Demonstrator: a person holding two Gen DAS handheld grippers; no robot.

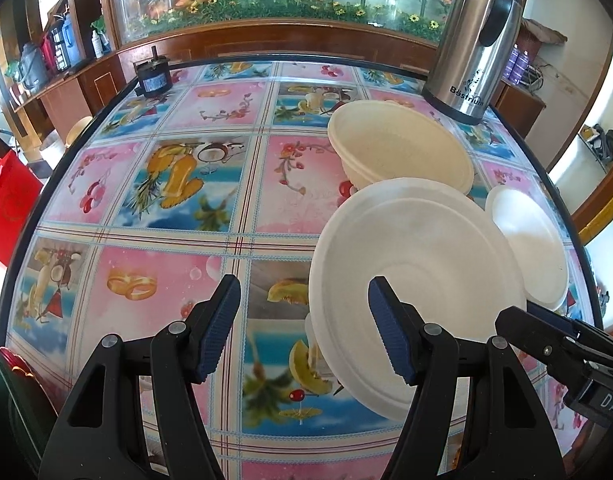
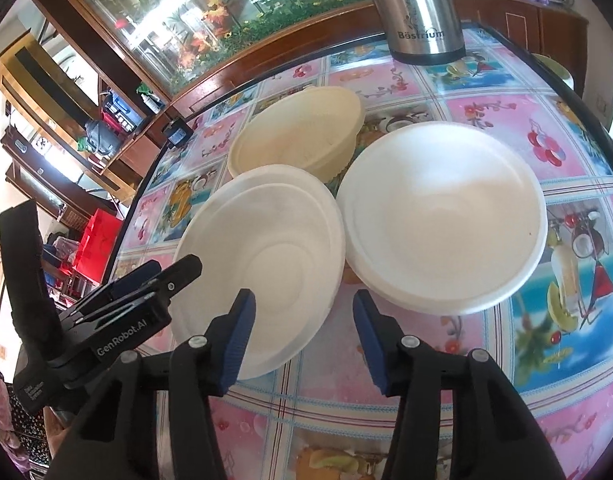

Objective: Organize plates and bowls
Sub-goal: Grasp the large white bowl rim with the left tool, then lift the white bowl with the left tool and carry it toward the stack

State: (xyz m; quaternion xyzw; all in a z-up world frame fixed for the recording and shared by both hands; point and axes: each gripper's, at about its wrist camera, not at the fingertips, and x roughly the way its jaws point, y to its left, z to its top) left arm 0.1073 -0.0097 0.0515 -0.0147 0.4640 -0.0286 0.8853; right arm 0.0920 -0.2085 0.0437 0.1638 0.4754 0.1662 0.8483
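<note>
The left gripper point(image 1: 304, 332) has its jaws spread wide and grasps nothing; its right finger shows in front of the near rim of a white plate point(image 1: 418, 288), while its left finger is over bare patterned cloth. The right gripper point(image 2: 302, 338) is likewise released, jaws apart and empty, just near of the gap between the white plate point(image 2: 266, 264) and a white bowl point(image 2: 442, 216). In the right wrist view the left gripper's fingers point(image 2: 146, 280) appear closed together at the plate's left edge, seen from the side.

The plate looks tilted, its near edge lifted off the desk point(image 1: 166, 272); in the left wrist view a shadow lies under it. Just right of it sits the white bowl point(image 1: 526, 248), their rims touching or nearly so. Beyond both, a cream bowl point(image 1: 398, 144) rests upright, its near rim partly hidden by the plate. At the far right stands a steel thermos jug point(image 1: 474, 52), and at the far left a small black motor point(image 1: 152, 76). Off the desk's left edge there is a red bag point(image 1: 8, 208).
</note>
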